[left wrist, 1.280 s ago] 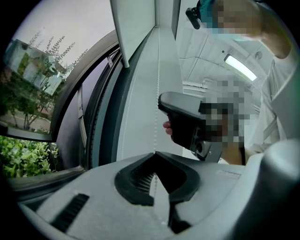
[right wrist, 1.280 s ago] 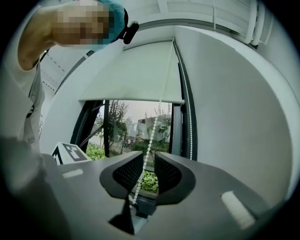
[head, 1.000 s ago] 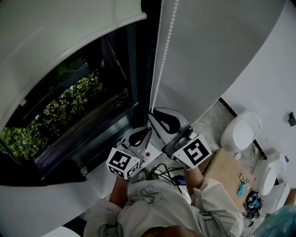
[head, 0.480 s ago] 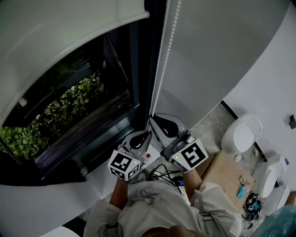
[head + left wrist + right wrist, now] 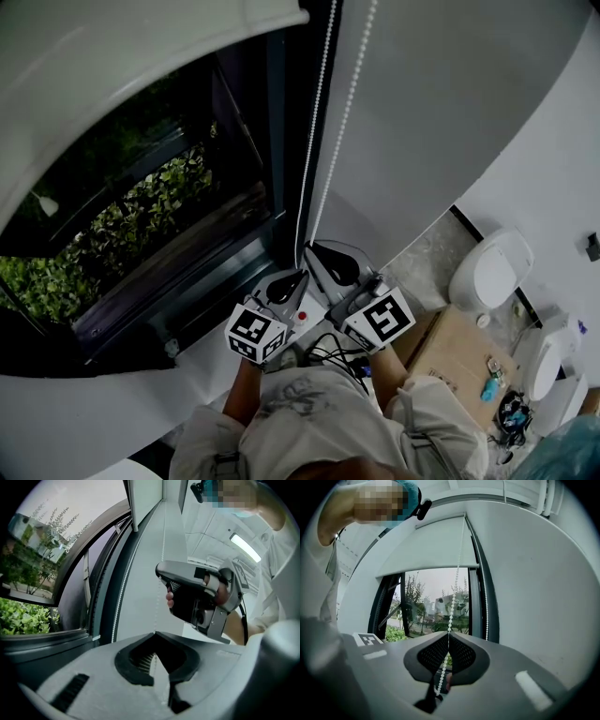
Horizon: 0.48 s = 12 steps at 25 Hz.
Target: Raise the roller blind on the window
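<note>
The white roller blind (image 5: 141, 56) is rolled partway up over the dark window (image 5: 141, 216), with greenery outside. Its white bead chain (image 5: 315, 122) hangs in two strands beside the frame. My right gripper (image 5: 311, 247) is shut on one strand; in the right gripper view the chain (image 5: 454, 588) runs up from the closed jaw tips (image 5: 448, 634) towards the blind (image 5: 426, 545). My left gripper (image 5: 304, 273) sits just below and left of it. In the left gripper view its jaws (image 5: 154, 633) meet on a thin chain strand (image 5: 163, 550), with the right gripper (image 5: 197, 597) above.
A plain white wall (image 5: 450, 94) stands right of the chain. A toilet (image 5: 492, 267) and a cardboard box (image 5: 459, 352) are on the floor at the right. Black cables (image 5: 337, 352) hang by the person's body. The dark sill (image 5: 187, 291) runs below the glass.
Both grippers have come down a little along the chain and drawn closer together. The blind's bottom edge shows slightly higher in the head view.
</note>
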Tool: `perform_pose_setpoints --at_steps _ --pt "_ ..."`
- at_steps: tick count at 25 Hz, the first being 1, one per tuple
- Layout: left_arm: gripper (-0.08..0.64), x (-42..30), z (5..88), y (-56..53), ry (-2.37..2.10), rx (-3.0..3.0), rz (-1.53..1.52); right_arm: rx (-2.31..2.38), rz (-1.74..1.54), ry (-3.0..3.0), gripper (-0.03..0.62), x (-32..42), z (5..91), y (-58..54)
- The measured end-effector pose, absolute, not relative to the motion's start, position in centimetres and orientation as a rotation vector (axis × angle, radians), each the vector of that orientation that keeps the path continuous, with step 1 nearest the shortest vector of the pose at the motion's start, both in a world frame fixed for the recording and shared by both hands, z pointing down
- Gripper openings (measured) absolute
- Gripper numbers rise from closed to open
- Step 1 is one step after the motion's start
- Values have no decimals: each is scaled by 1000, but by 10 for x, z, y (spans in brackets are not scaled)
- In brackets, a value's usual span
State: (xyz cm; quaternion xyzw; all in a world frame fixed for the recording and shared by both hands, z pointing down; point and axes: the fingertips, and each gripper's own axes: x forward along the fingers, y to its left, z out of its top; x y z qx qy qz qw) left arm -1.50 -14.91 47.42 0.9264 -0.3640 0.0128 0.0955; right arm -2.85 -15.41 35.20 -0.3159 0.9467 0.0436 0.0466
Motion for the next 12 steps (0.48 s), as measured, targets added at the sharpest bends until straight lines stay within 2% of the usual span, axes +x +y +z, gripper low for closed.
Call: perform_pose_setpoints --at_steps 12 --pt "12 -13 507 -147 -1049 2706 95 -997 66 2921 12 -27 384 -151"
